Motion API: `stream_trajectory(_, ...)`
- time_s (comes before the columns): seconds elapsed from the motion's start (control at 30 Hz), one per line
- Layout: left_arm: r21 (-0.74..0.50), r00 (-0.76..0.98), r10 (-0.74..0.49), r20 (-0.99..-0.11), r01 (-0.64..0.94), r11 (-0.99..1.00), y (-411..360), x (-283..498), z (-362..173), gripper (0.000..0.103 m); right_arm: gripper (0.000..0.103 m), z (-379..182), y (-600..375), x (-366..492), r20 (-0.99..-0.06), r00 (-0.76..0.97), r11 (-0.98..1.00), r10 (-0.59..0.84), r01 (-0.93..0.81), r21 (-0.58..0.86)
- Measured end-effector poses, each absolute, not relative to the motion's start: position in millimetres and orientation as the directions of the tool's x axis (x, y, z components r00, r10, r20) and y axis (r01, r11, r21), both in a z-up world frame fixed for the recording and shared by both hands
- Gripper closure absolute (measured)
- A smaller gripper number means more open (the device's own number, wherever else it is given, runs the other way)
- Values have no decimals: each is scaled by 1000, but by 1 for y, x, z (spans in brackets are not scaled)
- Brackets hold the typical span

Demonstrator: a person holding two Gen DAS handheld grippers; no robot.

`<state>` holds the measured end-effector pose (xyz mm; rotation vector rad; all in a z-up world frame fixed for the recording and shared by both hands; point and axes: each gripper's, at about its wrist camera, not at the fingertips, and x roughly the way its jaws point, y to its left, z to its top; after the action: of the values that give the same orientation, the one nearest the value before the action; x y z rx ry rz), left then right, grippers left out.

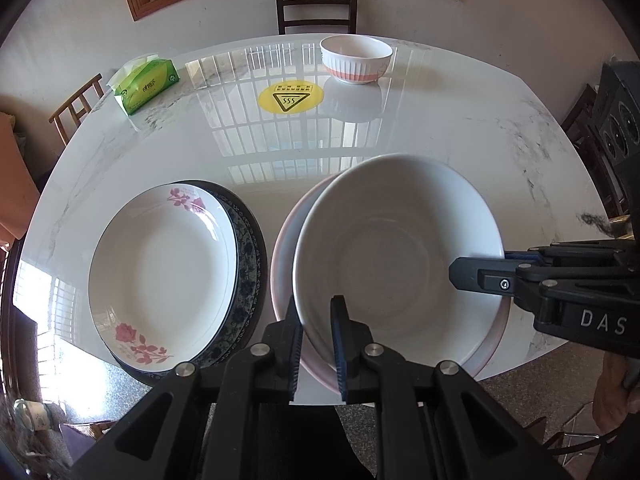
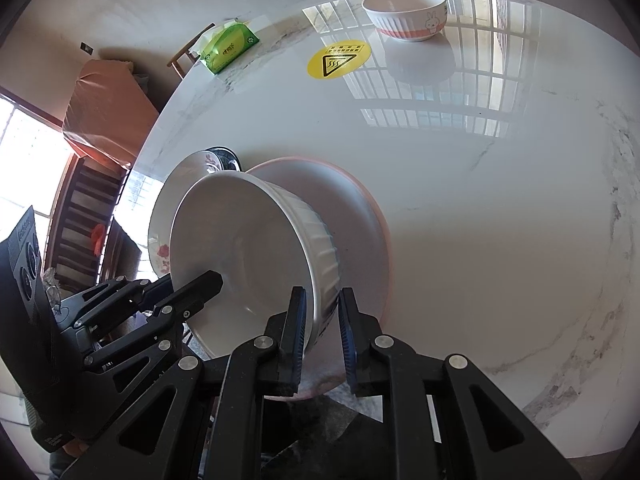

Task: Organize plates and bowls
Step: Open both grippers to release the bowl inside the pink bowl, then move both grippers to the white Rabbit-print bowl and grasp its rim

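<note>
A large white ribbed bowl (image 1: 400,248) (image 2: 248,248) hangs tilted just over a pink-rimmed plate (image 1: 284,256) (image 2: 352,216) on the marble table (image 1: 400,128). My left gripper (image 1: 315,308) (image 2: 192,286) is shut on the bowl's near-left rim, one finger inside and one outside. My right gripper (image 2: 322,300) (image 1: 480,264) is shut on the opposite rim in the same way. To the left, a rose-patterned plate (image 1: 160,272) (image 2: 160,224) lies on a blue patterned plate (image 1: 250,272). A small bowl with a pink band (image 1: 356,60) (image 2: 408,12) stands at the far side.
A green tissue pack (image 1: 146,86) (image 2: 230,46) lies at the far left edge. A yellow warning sticker (image 1: 290,98) (image 2: 338,60) marks the table's middle. A dark chair (image 1: 316,4) stands behind the table. A person's hand (image 1: 612,392) shows at lower right.
</note>
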<state>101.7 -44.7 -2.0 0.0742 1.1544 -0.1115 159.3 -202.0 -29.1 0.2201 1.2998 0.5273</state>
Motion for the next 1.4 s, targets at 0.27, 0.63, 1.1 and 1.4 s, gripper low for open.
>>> stream_trajectory(0.27, 15, 401, -49, -915, 155, 988, -50, 101, 0, 74, 81, -26, -202, 158, -858, 183, 868, 479, -246, 432)
stream_trajectory(0.63, 1, 474, -70, -878, 148, 989, -41, 106, 24, 73, 69, -9, -221, 157, -804, 269, 844, 531, -251, 474)
stream_trajectory(1.1, -22, 513, -119, -850, 192, 981, -32, 184, 34, 73, 65, -41, -315, 222, -767, 413, 864, 491, -120, 489)
stream_trajectory(1.4, -168, 427, -253, -868, 226, 959, -17, 281, 15, 70, 62, -60, -339, 282, -737, 405, 826, 541, -94, 555)
